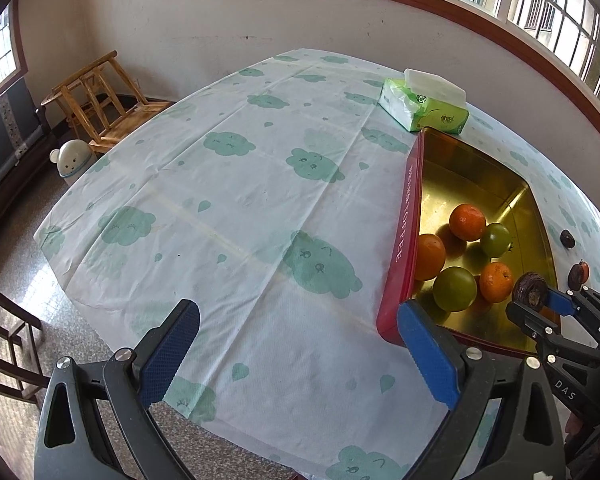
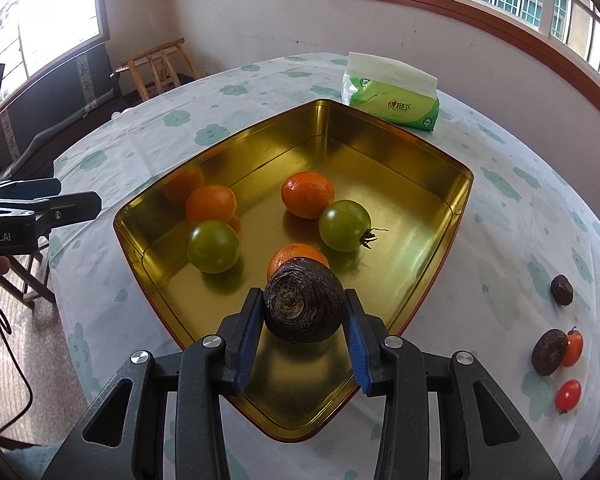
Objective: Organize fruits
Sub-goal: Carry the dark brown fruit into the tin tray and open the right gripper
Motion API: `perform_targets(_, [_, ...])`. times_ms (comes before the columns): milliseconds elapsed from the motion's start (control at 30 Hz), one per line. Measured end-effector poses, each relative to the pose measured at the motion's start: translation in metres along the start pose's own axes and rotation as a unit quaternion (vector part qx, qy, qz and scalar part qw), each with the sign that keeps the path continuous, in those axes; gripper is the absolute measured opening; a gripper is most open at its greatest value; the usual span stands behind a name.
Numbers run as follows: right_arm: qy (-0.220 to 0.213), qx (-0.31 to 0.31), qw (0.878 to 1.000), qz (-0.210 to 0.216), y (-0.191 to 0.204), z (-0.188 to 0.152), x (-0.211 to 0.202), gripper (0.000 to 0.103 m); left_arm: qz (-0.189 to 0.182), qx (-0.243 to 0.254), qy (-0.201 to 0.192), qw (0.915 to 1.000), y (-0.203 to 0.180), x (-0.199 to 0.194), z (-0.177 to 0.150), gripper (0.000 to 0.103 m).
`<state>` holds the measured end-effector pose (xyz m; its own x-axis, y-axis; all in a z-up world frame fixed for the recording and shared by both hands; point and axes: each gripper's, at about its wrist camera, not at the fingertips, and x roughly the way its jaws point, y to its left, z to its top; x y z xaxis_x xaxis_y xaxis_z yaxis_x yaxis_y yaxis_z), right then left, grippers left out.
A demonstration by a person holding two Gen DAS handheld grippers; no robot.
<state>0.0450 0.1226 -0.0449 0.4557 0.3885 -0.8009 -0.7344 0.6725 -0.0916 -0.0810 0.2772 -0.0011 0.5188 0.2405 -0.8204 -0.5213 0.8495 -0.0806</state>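
Note:
A gold tin tray with a red outer wall holds three oranges and two green tomatoes. My right gripper is shut on a dark wrinkled water chestnut above the tray's near corner, and the left wrist view shows that gripper at its right edge. My left gripper stands open over bare tablecloth left of the tray, nothing between its blue pads. On the cloth right of the tray lie two more dark chestnuts and two small red tomatoes.
A green tissue pack sits behind the tray near the wall. The table carries a white cloth with green clouds. Wooden stools and a small white bin stand on the floor at the left.

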Motion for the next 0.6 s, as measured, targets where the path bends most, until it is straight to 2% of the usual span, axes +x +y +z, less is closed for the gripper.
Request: perform_targets(600, [-0.001,0.002,1.000,0.003,0.000,-0.001,-0.001,0.041,-0.006,0.013,0.001,0.9999,-0.011,-0.004,-0.002,0.098])
